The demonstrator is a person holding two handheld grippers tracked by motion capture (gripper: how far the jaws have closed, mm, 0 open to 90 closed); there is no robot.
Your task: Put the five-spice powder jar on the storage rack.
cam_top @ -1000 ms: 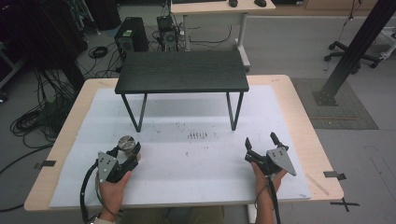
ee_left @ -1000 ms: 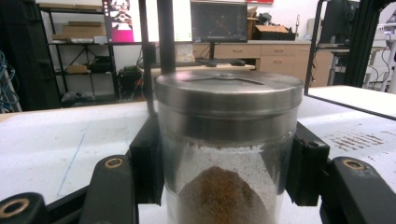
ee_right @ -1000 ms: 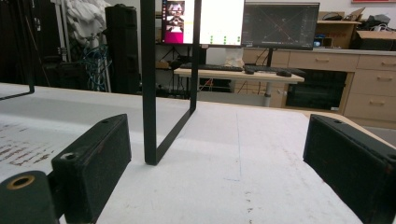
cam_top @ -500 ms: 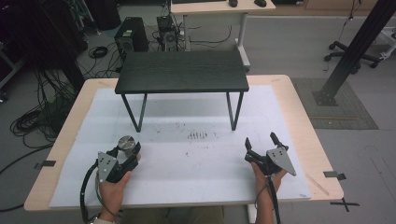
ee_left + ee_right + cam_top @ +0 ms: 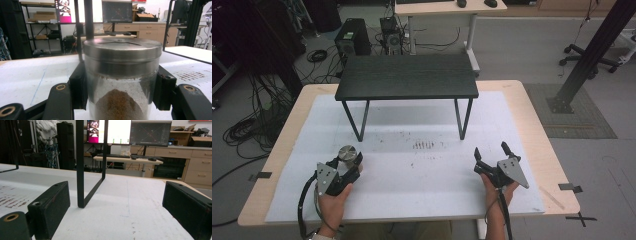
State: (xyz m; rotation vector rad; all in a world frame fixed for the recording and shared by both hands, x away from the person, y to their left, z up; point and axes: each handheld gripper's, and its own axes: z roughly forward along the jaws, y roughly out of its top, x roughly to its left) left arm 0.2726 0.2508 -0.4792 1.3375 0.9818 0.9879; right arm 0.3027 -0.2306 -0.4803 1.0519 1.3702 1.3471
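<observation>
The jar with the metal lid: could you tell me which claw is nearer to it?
Left. The left claw is shut on the jar; the right claw stands open far across the table.

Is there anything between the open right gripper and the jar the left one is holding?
Nothing visible does. The jar sits clamped in the left gripper near the table's left front, the right gripper stands open at the right front, and bare white mat lies between them.

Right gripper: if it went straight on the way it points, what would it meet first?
Probably the black metal leg frame of the small dark table; the open right gripper holds nothing, and depth is unclear.
</observation>
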